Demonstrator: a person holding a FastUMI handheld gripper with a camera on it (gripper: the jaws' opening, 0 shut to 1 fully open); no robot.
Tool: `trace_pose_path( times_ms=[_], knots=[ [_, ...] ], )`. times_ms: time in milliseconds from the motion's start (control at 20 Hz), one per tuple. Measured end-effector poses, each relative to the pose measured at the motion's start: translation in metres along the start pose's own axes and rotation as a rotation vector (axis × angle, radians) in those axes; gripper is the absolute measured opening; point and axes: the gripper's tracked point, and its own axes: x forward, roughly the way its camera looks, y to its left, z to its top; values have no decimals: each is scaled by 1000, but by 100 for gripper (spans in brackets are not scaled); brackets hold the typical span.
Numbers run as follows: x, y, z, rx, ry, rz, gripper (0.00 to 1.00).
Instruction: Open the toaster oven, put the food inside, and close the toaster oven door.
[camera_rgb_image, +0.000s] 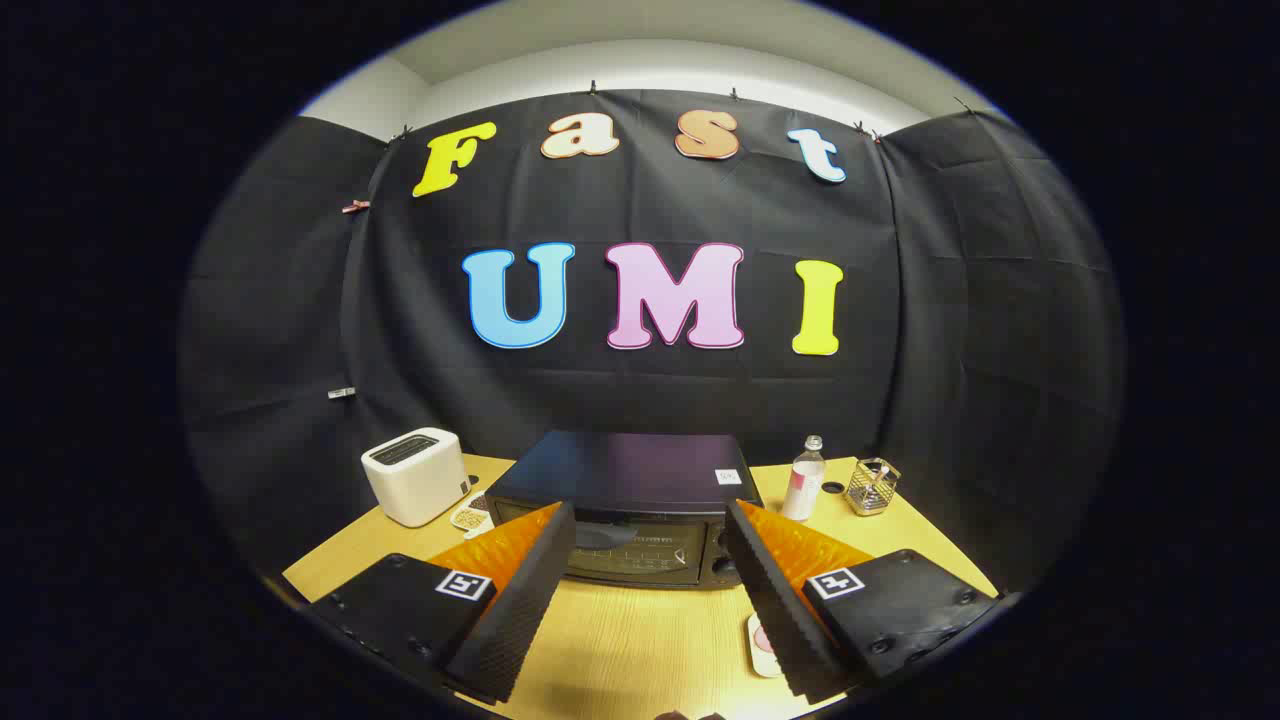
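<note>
Gripper (650, 590) held level above the table (640, 640), jaws wide and empty, framing the closed toaster oven (625, 510) straight ahead; food plate (762, 645) waits beside one finger, apparently ready for loading.

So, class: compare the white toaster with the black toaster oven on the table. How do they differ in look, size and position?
The toaster is white and rounded; the toaster oven is black and boxy. The toaster is clearly smaller than the toaster oven. The toaster has a slot on top; the toaster oven has a glass front door, closed, with knobs beside it. The toaster oven sits just beyond the open hand-held gripper; the toaster stands off to its left. Both rest on the wooden table.
</note>
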Motion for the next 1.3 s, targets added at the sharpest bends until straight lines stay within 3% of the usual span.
trace_pose_path(
  times_ms=[900, 1300],
  knots=[
    [16, 7, -7, 11, 28, 2, 99],
    [56, 27, -23, 55, 69, 4, 99]
  ],
)
